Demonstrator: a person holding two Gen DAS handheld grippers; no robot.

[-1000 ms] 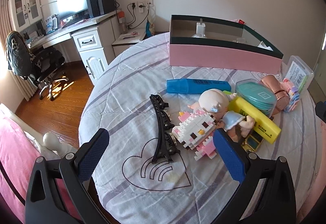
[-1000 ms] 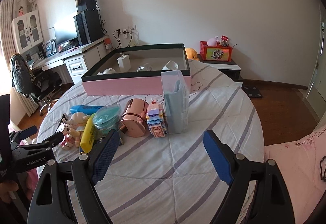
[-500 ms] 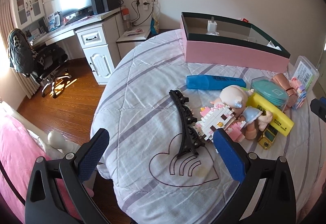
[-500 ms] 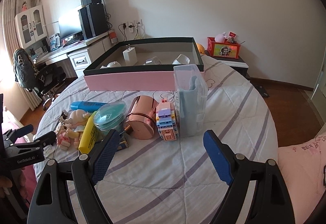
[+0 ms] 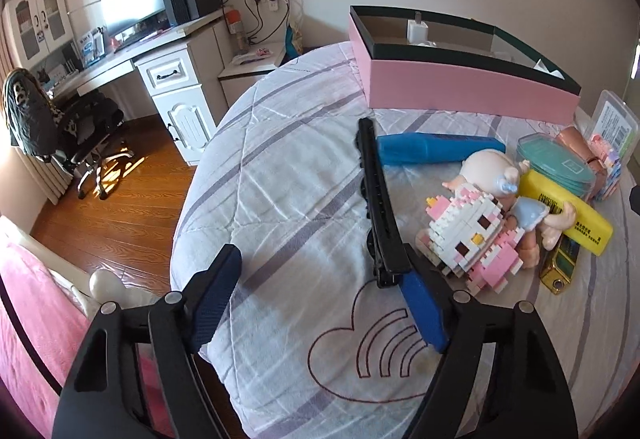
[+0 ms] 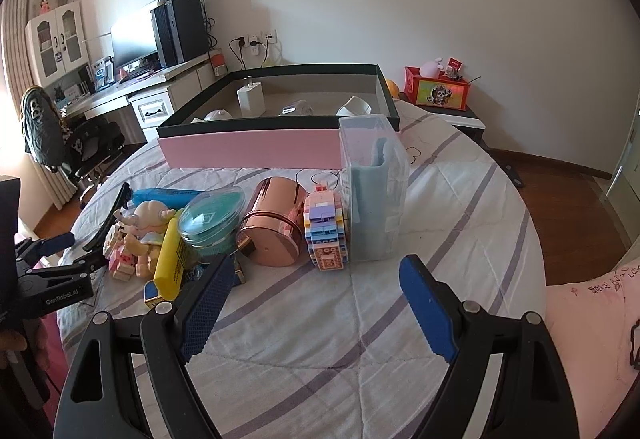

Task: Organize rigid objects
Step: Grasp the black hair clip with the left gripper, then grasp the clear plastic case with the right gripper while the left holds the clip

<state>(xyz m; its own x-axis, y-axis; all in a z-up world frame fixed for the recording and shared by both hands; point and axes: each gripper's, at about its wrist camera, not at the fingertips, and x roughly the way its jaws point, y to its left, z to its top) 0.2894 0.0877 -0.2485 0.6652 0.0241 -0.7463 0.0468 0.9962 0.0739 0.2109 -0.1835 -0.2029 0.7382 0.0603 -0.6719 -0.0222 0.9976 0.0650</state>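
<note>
the left tongs (image 5: 320, 299) hang over a round counter (image 5: 280, 199) covered by a quilted white cloth with grey stripes and a stitched heart outline. their jaws have just been closing, and they are still spread: the right blue pad touches the near end of a long black toothed hair clip (image 5: 380, 207), while the left pad stands apart from it over bare cloth, so nothing is pinched.

the clip lies lengthwise away from the tongs. close on its right sits a white and pink block-built cat figure (image 5: 472, 231), with a soft-looking doll (image 5: 496, 175) in a pale blue dress leaning against it. past them lie a blue marker (image 5: 436, 153), a yellow highlighter (image 5: 568, 215), a small gold lighter (image 5: 560, 263) and a round teal lidded tub (image 5: 556, 167). these crowd the clip's right side; its left side is open cloth.

the right tongs (image 6: 312, 303) are spread wide over striped cloth, holding nothing. ahead of them lie a shiny rose-gold cylinder (image 6: 272, 227) on its side, a pastel brick figure (image 6: 326, 227) and an upright clear plastic box (image 6: 374, 191) holding something pale blue. behind these stands a shallow pink box with a dark rim (image 6: 248, 147), with a white charger (image 6: 251, 100) and other small white things inside.
</note>
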